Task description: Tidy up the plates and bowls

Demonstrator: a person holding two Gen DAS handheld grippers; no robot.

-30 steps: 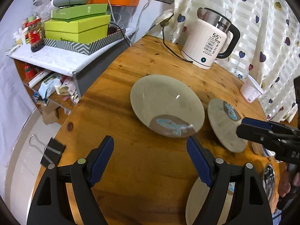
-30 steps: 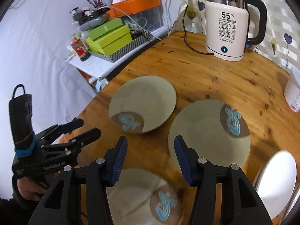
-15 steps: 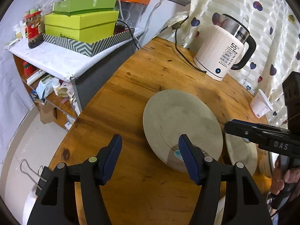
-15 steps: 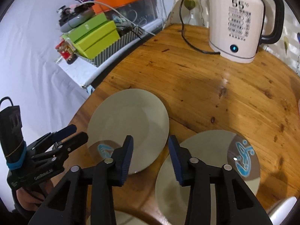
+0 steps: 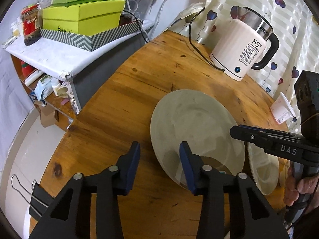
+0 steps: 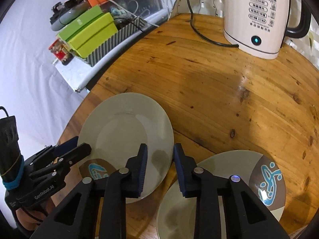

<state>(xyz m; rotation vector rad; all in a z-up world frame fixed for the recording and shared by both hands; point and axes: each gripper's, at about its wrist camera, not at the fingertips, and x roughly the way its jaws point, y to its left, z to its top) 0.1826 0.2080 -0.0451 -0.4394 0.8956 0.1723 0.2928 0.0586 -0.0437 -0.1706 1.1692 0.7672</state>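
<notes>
A grey-green plate (image 5: 195, 123) with a brown patch and blue motif (image 6: 95, 171) lies on the round wooden table (image 6: 209, 83). My left gripper (image 5: 159, 153) straddles the plate's left rim. Its jaws are closing, with the rim between the pads and a gap still showing. My right gripper (image 6: 160, 151) straddles the opposite rim of the same plate (image 6: 127, 131). Its jaws are closing too, and the pads stand clear of the rim. Each gripper shows in the other's view: the right gripper (image 5: 235, 132) and the left gripper (image 6: 76, 145). A second matching plate (image 6: 219, 179) lies just to the right.
A white electric kettle (image 6: 257, 16) with its cord stands at the back of the table. A paper cup (image 5: 283, 111) sits near the curtain. A shelf with green boxes (image 5: 79, 18) is beside the table's left edge. A binder clip (image 5: 37, 199) hangs at the near edge.
Both grippers have moved forward and down onto the left plate, one at each side of its rim. Both pairs of jaws have narrowed.
</notes>
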